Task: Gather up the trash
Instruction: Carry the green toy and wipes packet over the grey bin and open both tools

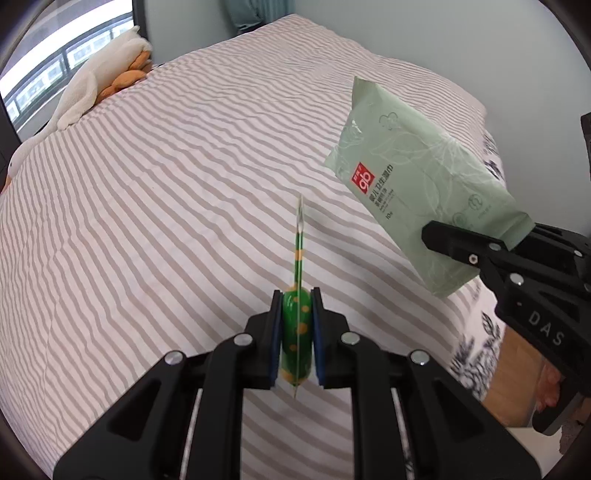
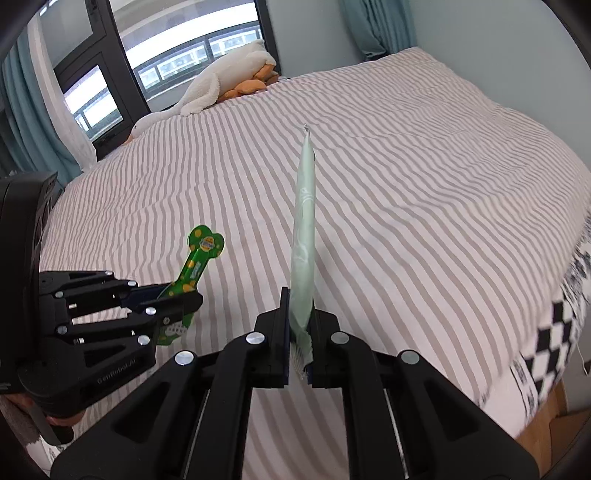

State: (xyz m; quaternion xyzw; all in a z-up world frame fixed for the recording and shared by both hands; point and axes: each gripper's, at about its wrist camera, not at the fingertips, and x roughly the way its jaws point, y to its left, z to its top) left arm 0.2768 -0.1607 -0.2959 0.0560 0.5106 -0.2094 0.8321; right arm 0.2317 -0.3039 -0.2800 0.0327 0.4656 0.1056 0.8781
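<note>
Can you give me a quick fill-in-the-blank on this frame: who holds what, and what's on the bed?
1. The left gripper is shut on a green ____-dotted wrapper.
2. The right gripper clamps a pale green wet-wipes ____.
3. The bed cover is ____.
4. A plush ____ lies by the window.

Missing: yellow; pack; striped; goose

A striped bed (image 1: pixel 184 184) is filling most of the frame. A white plush goose (image 2: pixel 221 83) is lying at its upper-left edge, resting against orange cushions (image 2: pixel 251 85) beside the window (image 2: pixel 177 55). Teal curtains (image 2: pixel 380 26) are hanging at the top.
</note>
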